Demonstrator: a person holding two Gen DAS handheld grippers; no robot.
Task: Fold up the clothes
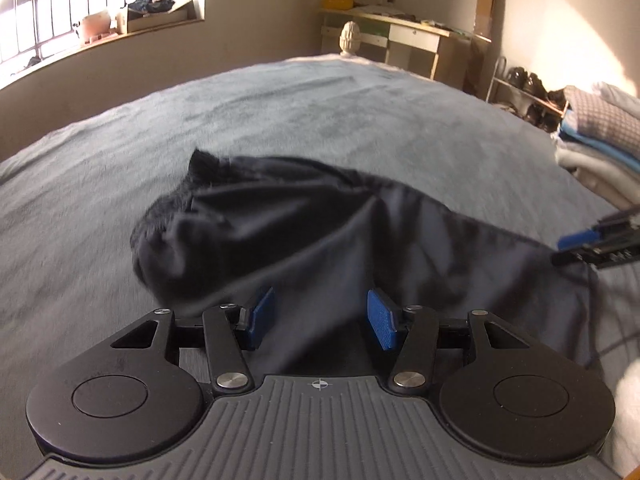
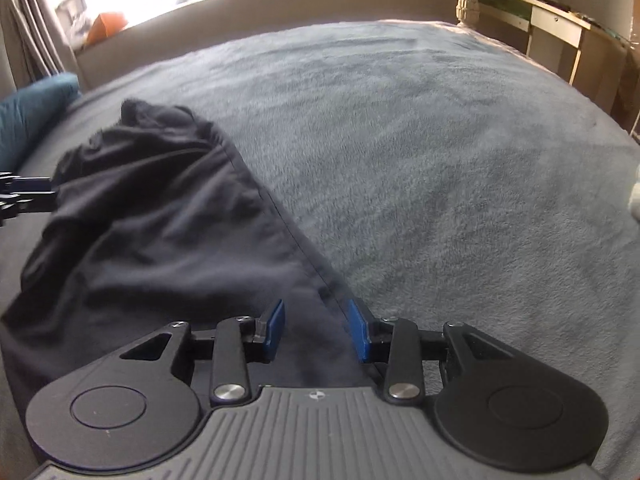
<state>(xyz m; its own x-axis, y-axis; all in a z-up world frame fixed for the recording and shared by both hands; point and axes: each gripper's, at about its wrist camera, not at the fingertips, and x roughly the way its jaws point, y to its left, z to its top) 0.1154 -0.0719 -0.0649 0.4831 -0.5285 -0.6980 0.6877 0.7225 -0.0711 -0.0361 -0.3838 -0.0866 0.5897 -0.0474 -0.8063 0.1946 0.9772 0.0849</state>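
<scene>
— Trousers (image 1: 304, 236), dark and crumpled, are spread across the grey blanket (image 1: 320, 112) of the bed. Where are they seen in relation to the left tongs (image 1: 321, 318)?

— Directly beneath and ahead of them. The cloth is bunched into a rumpled mound at its far end, and the nearer part runs flat under the blue pads (image 1: 382, 320). A clear gap is kept between the pads, and no fabric is pinched by them; the left tongs are parted and nothing is gripped.

— And the right tongs (image 2: 316, 330)?

— Also parted, though less widely. In the right wrist view the straight seamed edge of the garment is seen running diagonally down between the two pads, with dark cloth under the gap. The pads are not pressed onto it, so nothing is held there either. From the left wrist view, the right tongs are glimpsed at the right edge, just beside the garment's border.

— What else is shown around the bed?

— A stack of folded laundry (image 1: 600, 140) is seen at the right side in the left view. A wooden desk (image 1: 412, 40) is set against the far wall, with a carved bedpost finial (image 1: 350, 38) in front of it. A barred window (image 1: 60, 4) is lit brightly, and a teal pillow (image 2: 32, 108) is visible at the left edge of the right view.
</scene>
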